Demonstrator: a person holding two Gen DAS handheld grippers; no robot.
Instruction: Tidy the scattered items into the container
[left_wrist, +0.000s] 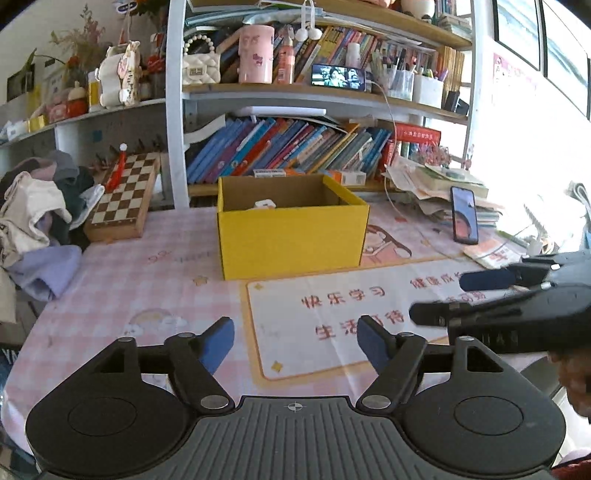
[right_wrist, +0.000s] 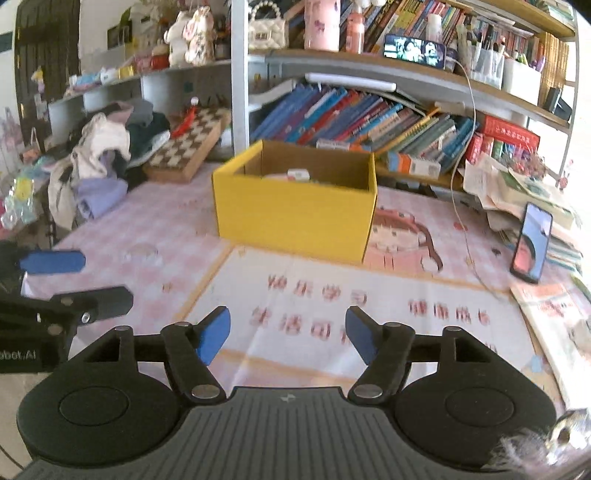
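Note:
A yellow cardboard box (left_wrist: 291, 236) stands open on the pink checked tablecloth, also in the right wrist view (right_wrist: 295, 218). A small white item (left_wrist: 264, 204) lies inside it, its top just showing over the rim in the right wrist view (right_wrist: 297, 174). My left gripper (left_wrist: 295, 345) is open and empty, low over the table in front of the box. My right gripper (right_wrist: 287, 334) is open and empty, also in front of the box. Each gripper shows at the edge of the other's view: the right one (left_wrist: 439, 299), the left one (right_wrist: 79, 280).
A phone (left_wrist: 464, 215) leans on a stack of papers and books at the right. A chessboard (left_wrist: 123, 194) and a pile of clothes (left_wrist: 40, 218) lie at the left. Bookshelves (left_wrist: 288, 151) stand behind the box. A booklet (right_wrist: 554, 321) lies at the table's right edge.

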